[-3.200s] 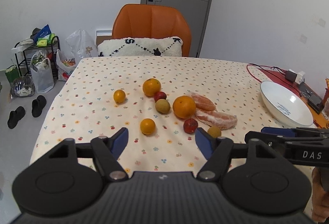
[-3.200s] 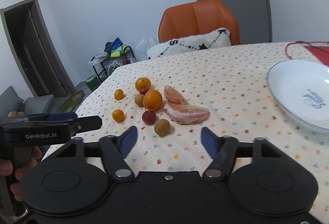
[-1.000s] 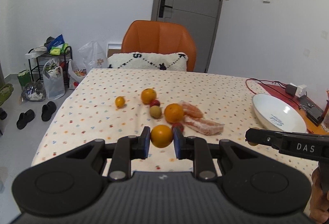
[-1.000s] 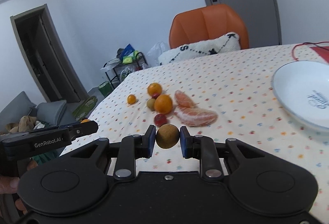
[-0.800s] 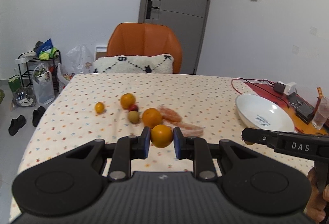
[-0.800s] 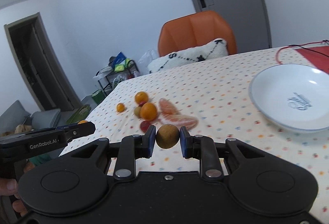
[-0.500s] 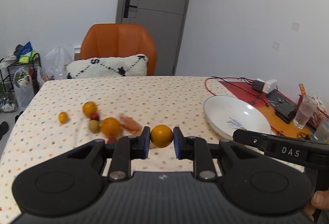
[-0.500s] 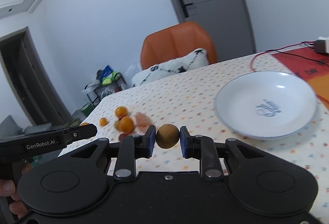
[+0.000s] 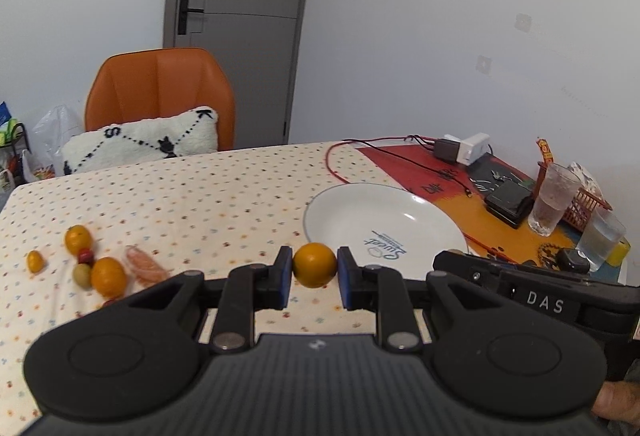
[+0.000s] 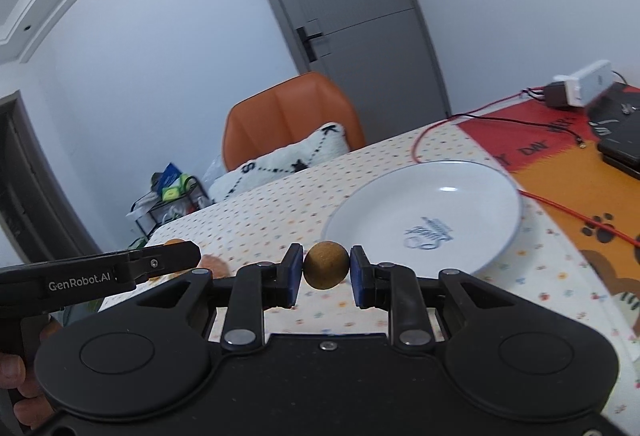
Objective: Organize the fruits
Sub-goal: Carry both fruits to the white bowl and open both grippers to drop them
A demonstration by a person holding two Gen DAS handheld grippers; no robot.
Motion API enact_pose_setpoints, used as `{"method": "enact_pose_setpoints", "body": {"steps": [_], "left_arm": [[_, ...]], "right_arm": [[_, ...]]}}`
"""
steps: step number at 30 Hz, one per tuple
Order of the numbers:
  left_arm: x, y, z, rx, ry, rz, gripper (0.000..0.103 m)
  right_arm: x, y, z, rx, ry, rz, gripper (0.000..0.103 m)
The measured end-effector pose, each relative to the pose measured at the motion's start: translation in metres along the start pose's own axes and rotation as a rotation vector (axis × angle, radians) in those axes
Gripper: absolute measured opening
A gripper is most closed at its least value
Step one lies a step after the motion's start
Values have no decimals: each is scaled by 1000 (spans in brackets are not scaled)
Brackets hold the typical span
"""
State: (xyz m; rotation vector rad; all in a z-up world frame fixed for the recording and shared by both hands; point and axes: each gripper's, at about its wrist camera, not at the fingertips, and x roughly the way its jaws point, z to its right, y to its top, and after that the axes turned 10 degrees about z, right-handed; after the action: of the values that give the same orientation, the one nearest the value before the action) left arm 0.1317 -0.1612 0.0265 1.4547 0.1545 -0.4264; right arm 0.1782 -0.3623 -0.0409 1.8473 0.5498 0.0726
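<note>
My left gripper (image 9: 314, 278) is shut on a small orange (image 9: 314, 264), held above the dotted tablecloth just short of the near left rim of the white plate (image 9: 400, 212). My right gripper (image 10: 326, 278) is shut on a round brown fruit (image 10: 326, 265), in the air at the near left edge of the same empty plate (image 10: 460, 196). The other fruits lie in a cluster at the left: two oranges (image 9: 108, 276), a tiny orange (image 9: 35, 261), a red fruit (image 9: 85, 256), a green-brown fruit (image 9: 82, 273) and peeled orange segments (image 9: 144, 268).
The tablecloth (image 9: 200, 196) covers the table. Right of the plate lie a red cable (image 9: 360, 152), chargers (image 9: 466, 148), a black box (image 9: 508, 200) and two glasses (image 9: 554, 200). An orange chair (image 9: 160, 92) with a white pillow (image 9: 140, 140) stands behind the table.
Both grippers, each still shut on its fruit, have swung right from the fruit cluster toward the plate. The plate now lies just beyond both; the cluster has slid to the left edge.
</note>
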Motion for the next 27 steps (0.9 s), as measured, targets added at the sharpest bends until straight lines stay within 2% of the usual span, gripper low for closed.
{"method": "enact_pose_setpoints", "body": {"steps": [12, 27], "left_arm": [[63, -6, 32, 24, -54, -67, 22], [118, -26, 52, 38, -72, -158, 22]], "right_arm": [[15, 1, 44, 44, -58, 1, 24], [35, -5, 75, 57, -60, -26, 24]]}}
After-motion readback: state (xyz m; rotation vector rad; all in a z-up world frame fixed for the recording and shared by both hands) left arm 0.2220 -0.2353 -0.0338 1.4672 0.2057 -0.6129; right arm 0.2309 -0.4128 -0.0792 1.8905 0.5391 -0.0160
